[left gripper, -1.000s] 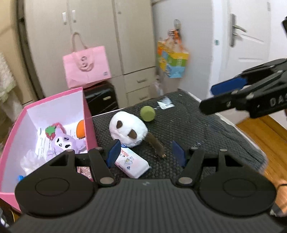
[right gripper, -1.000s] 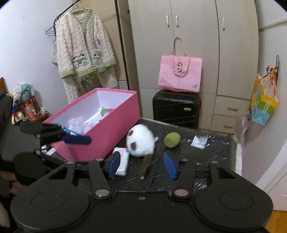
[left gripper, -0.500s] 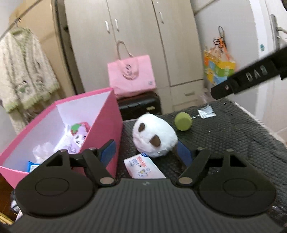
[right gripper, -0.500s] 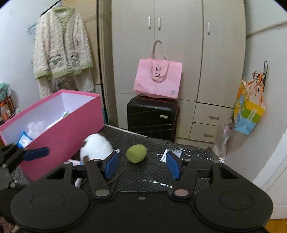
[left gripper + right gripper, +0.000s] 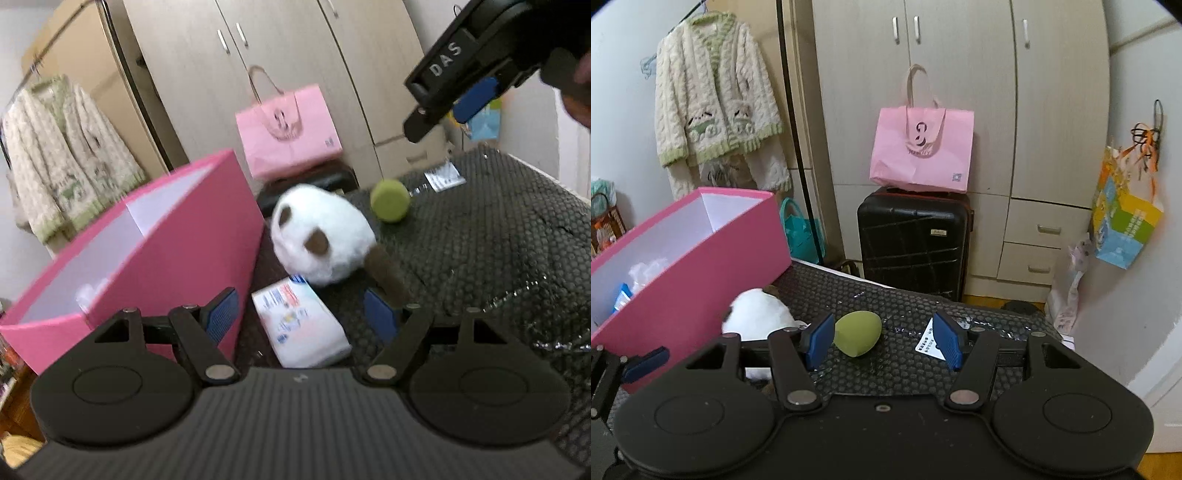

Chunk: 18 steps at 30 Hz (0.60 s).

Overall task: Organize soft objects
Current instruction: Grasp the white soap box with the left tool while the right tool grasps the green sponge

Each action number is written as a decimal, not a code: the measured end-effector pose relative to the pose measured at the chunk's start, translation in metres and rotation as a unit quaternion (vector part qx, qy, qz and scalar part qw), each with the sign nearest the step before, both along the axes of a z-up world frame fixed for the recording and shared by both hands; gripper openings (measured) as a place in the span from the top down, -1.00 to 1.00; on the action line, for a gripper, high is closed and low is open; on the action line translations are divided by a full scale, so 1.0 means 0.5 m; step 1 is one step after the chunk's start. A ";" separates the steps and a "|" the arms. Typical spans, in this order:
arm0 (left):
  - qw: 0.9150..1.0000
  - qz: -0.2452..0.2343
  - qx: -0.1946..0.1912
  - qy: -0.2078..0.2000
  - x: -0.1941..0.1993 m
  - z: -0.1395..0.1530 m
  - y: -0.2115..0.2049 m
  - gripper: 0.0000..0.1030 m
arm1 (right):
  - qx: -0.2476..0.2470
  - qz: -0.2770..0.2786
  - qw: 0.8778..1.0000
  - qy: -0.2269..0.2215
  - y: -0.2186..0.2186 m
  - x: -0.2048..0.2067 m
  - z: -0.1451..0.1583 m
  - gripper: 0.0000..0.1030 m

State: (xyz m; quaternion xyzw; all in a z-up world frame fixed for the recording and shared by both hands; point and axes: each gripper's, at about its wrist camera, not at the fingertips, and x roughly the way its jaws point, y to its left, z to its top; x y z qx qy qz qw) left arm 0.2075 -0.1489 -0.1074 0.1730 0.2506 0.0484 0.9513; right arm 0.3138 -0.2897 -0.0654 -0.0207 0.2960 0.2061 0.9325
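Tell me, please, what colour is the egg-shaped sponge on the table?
Yellow-green; the egg-shaped sponge shows best in the right wrist view.

A black honeycomb-textured table bears a pink box left, white plush, tissue pack near, green sponge, small packet far.

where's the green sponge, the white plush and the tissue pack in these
green sponge [image 5: 857, 333]: right wrist view, middle of its egg-shaped body.
white plush [image 5: 325, 236]: left wrist view, white fur between its brown patches.
tissue pack [image 5: 303, 325]: left wrist view, printed top face.
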 end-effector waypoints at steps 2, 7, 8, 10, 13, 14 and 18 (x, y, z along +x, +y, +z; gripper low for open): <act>1.000 0.003 -0.004 0.015 0.009 -0.001 0.001 -0.44 | 0.002 0.004 1.000 0.007 0.005 0.018 -0.011 -0.25; 0.996 0.010 -0.064 0.066 0.033 -0.006 0.023 -0.39 | 0.009 0.017 0.999 0.026 0.013 0.056 -0.042 -0.25; 0.995 0.012 -0.071 0.064 0.033 -0.005 0.027 -0.40 | 0.009 0.019 0.999 0.027 0.014 0.062 -0.046 -0.25; 0.995 0.013 -0.072 0.063 0.035 -0.006 0.027 -0.40 | 0.014 0.021 0.999 0.030 0.015 0.073 -0.056 -0.25; 0.995 0.016 -0.080 0.062 0.044 -0.009 0.028 -0.43 | 0.027 0.028 0.999 0.037 0.017 0.090 -0.068 -0.25; 0.994 0.016 -0.085 0.062 0.048 -0.010 0.029 -0.46 | 0.032 0.030 0.998 0.039 0.017 0.096 -0.071 -0.25; 0.993 0.020 -0.100 0.060 0.075 -0.012 0.032 -0.49 | 0.057 0.036 0.996 0.050 0.023 0.114 -0.086 -0.25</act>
